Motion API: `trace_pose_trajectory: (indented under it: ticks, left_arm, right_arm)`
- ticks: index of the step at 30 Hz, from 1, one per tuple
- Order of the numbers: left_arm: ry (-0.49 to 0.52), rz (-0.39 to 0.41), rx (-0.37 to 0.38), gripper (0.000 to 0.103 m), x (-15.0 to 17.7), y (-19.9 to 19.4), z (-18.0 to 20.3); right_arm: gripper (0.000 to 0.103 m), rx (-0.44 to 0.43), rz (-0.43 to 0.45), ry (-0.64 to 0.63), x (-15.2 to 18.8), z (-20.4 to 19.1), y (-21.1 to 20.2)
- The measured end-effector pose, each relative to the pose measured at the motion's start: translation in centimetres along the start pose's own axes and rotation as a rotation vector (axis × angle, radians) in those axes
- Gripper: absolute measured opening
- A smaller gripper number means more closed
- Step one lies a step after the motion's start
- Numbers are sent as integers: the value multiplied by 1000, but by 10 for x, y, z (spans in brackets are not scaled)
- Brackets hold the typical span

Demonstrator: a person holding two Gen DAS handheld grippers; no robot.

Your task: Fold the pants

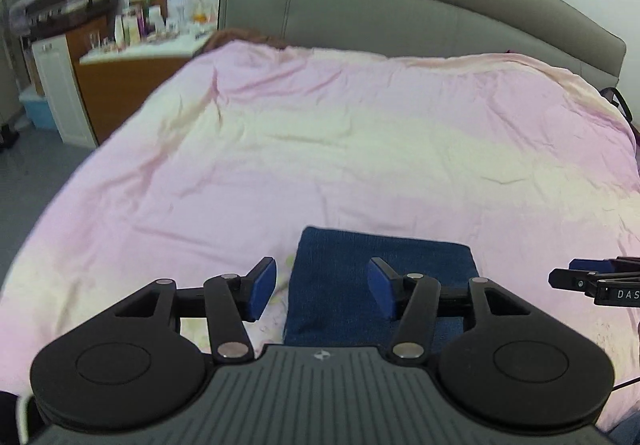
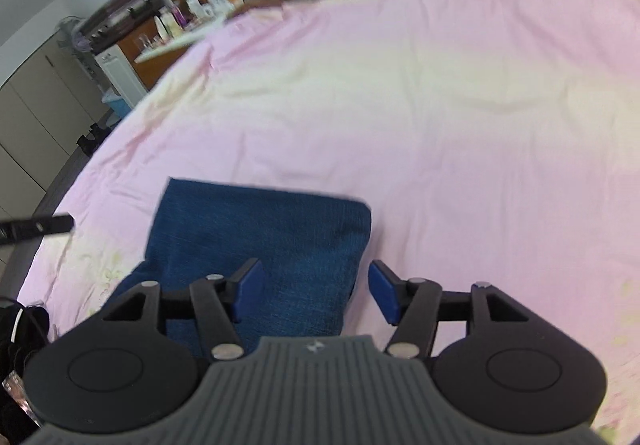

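The pants are dark blue denim, folded into a neat rectangle that lies flat on the pink bedsheet near its front edge. My left gripper hovers above the pants' left edge, open, with nothing between its blue pads. In the right wrist view the same folded pants lie under my right gripper, which is open above their right edge and holds nothing. Each gripper's tip shows at the side of the other view: the right gripper and the left gripper.
A grey padded headboard closes the far end of the bed. Left of the bed stands a wooden counter crowded with bottles and glasses, a white cabinet and a blue bin on the grey floor.
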State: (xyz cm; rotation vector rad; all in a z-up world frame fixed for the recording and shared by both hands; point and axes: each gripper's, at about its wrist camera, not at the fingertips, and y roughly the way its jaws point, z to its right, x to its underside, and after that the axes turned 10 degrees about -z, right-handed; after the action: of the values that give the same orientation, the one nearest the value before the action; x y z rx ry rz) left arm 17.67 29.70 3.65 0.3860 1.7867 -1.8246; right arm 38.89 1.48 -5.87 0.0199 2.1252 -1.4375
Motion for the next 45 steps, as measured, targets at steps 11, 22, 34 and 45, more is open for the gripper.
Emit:
trace_pose_trajectory:
  ticks: [11,22,34,45]
  left_arm:
    - [160,268,-198,85,85,-132,80]
    - [143,333,-276,90,185,-99,121]
    - [93,193,-193,90,210,-73,131]
    - [90,188,-194,90,212,-73,135]
  right_arm:
    - [90,97,331,-220,98,-63,-152]
    - [98,169,468,-213,233,-80,-183]
    - [98,187,427,-140,278,-69,-157]
    - [98,187,442,-149,276,-73,-156]
